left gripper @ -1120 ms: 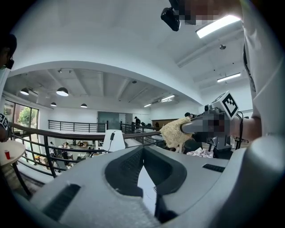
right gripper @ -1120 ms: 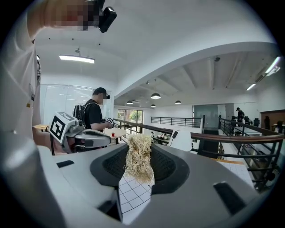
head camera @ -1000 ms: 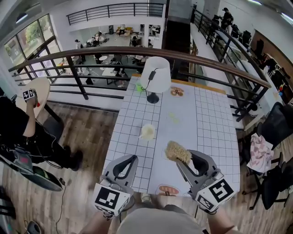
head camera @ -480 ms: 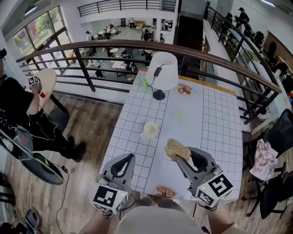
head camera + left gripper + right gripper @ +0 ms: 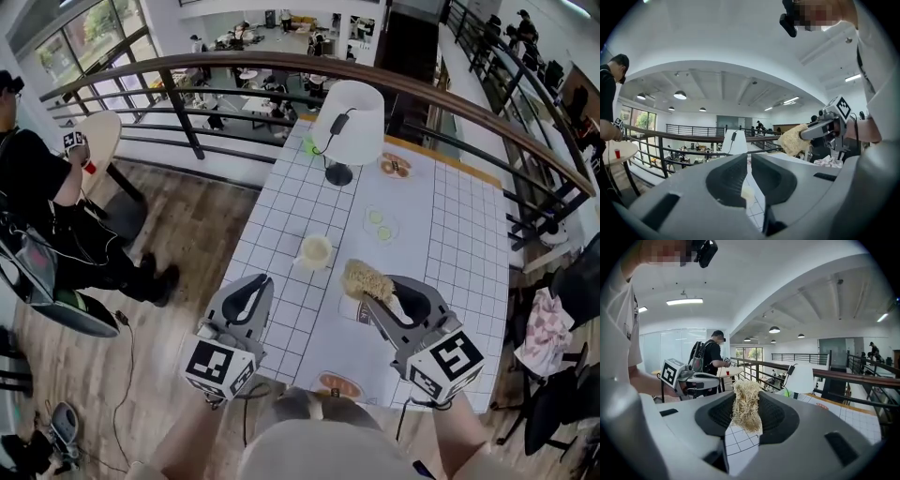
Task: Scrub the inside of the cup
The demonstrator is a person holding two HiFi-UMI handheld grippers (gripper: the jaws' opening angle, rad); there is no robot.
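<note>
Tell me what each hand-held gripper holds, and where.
Right hand-held gripper: fibrous scrubber, pinched at one end, the rest jutting past the tips. Left hand-held gripper: nothing.

Left gripper [image 5: 255, 286]: grey, two curved jaws, dark ribbed insides.
Right gripper [image 5: 373, 302]: same grey shape.
Left cube [image 5: 222, 367]: white with black square marks.
Right cube [image 5: 447, 364]: same.
Top [image 5: 876, 93]: white, short sleeves.
Head camera [image 5: 707, 250]: small, black.

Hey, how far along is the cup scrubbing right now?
Done: the right gripper grips the loofah scrubber. In hand: it hovers short of the cup, which stands free on the table; the left gripper is shut, empty. Left: steadying the cup and all the scrubbing.
</note>
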